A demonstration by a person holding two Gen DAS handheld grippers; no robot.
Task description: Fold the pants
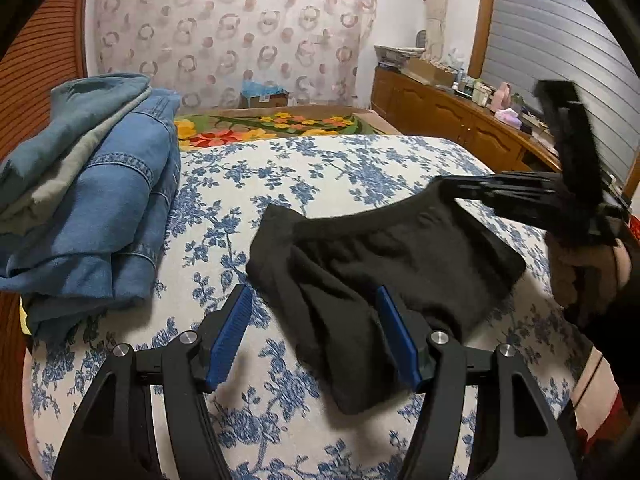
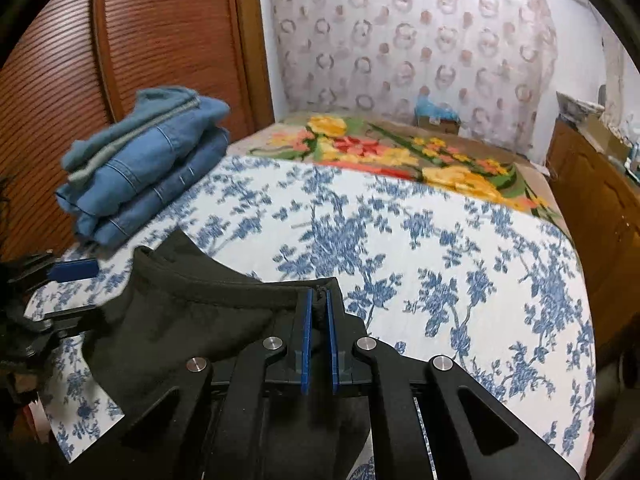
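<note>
A pair of black pants (image 1: 384,264) lies partly folded on a bed (image 1: 312,168) covered with a white sheet printed in blue flowers. In the left wrist view the pants sit at the centre of the frame, with one folded end reaching down toward 6 o'clock between the two blue pads of the left hand-held gripper (image 1: 314,336). That gripper's jaws stand wide apart and hold nothing; its right pad (image 1: 396,336) lies over the cloth, its left pad over bare sheet.

The right hand-held gripper (image 2: 319,336) has its blue pads drawn nearly together, pinching the hemmed edge of the black pants (image 2: 192,320) between them. From the left wrist camera the same tool (image 1: 452,186) shows at 3 o'clock, its tips at the far right corner of the cloth, with the person's hand (image 1: 580,276) around its handle; whether that corner is lifted off the sheet cannot be told.

A stack of folded blue denim clothes (image 1: 100,200) rests on the bed at 9 o'clock, well apart from the pants and next to a ribbed wooden panel (image 2: 60,80). Beyond the sheet, at 12 o'clock, lies a blanket with yellow and red flowers (image 2: 400,156). A wooden cabinet (image 1: 440,116) carrying small cluttered items runs along the wall at 2 o'clock.
</note>
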